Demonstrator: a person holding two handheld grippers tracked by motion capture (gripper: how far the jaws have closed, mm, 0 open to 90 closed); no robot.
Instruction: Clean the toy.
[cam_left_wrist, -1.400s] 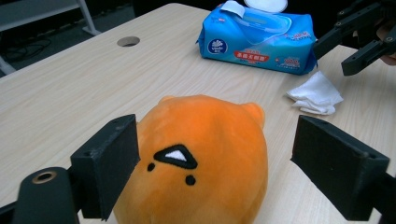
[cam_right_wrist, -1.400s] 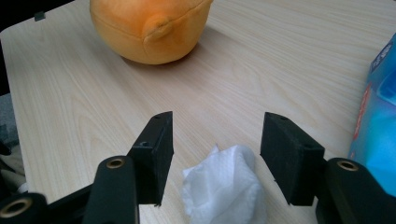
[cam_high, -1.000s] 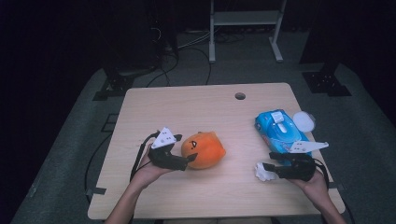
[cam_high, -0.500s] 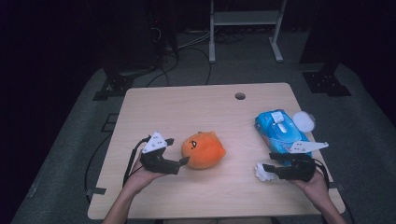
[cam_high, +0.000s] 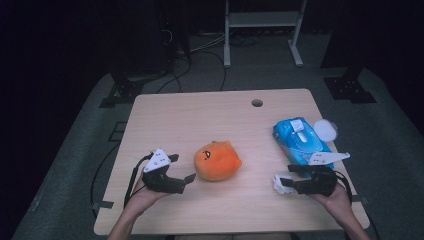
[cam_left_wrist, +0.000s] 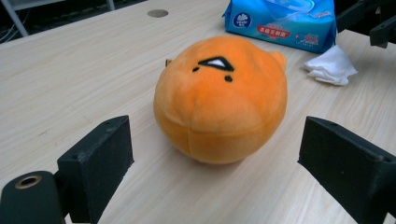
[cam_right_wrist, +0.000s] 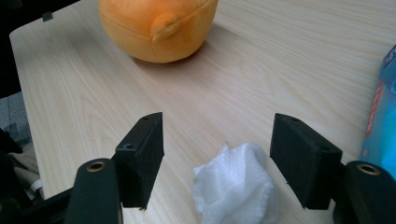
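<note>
An orange plush ball (cam_high: 218, 160) with a small face sits on the wooden table (cam_high: 200, 115), near the front middle. My left gripper (cam_high: 181, 168) lies just left of it and does not touch it. In the left gripper view the plush (cam_left_wrist: 220, 98) sits ahead of the left gripper (cam_left_wrist: 224, 170), whose jaws have just been opening and stand wide. My right gripper (cam_high: 288, 179) rests at the front right, its jaws on either side of a crumpled white tissue (cam_high: 280, 184). The right gripper (cam_right_wrist: 219, 154) has just been opening, and the tissue (cam_right_wrist: 236, 186) lies loose between its jaws.
A blue pack of wet wipes (cam_high: 300, 141) lies at the right edge behind my right hand, with a round white lid (cam_high: 325, 129) beside it. A cable hole (cam_high: 257, 103) sits near the table's far edge. Dark floor, cables and stand legs surround the table.
My left gripper has drawn back to the left, away from the plush it was touching, and the plush stays on the table. The right gripper's jaws have widened around the tissue.
</note>
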